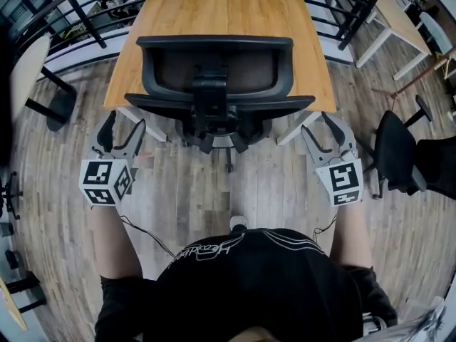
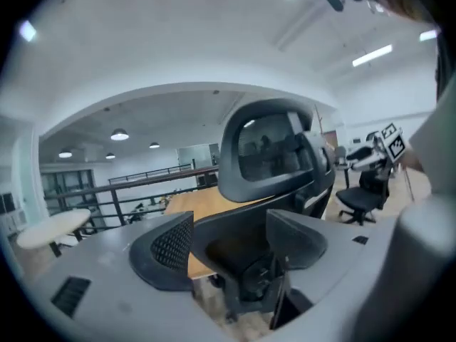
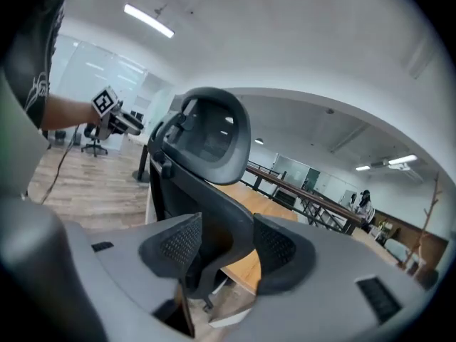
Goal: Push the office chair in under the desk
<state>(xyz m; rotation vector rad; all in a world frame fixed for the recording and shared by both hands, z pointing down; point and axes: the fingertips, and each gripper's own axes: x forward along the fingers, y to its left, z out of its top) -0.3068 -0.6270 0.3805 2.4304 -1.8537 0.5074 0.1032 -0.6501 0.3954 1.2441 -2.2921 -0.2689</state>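
Both grippers stand with jaws wide apart and nothing between the pads. The left gripper (image 1: 122,130) and right gripper (image 1: 320,130) hang on either side of the black mesh-backed office chair (image 1: 214,73), close to its armrest ends but apart from them. Each gripper view looks through open jaws at the chair's backrest, and no pad touches it.

The chair sits at the near edge of the rectangular light-wood desk (image 1: 228,9). Its seat looks already tucked under the top and its backrest is about level with that edge, so the push appears done or nearly so.

If another shove is wanted, the likely trouble is contact on one side only, which would swivel or skew the rolling chair rather than send it straight. The armrests also look level with the desktop's near edge and could jam against it. The desk's white legs (image 1: 146,123) flank the base closely, so a skewed chair could catch a castor there.

The pale plank floor (image 1: 271,184) on the near side gives free room to step back. A second black chair (image 1: 395,148) stands just right of the right gripper and limits any swing that way.
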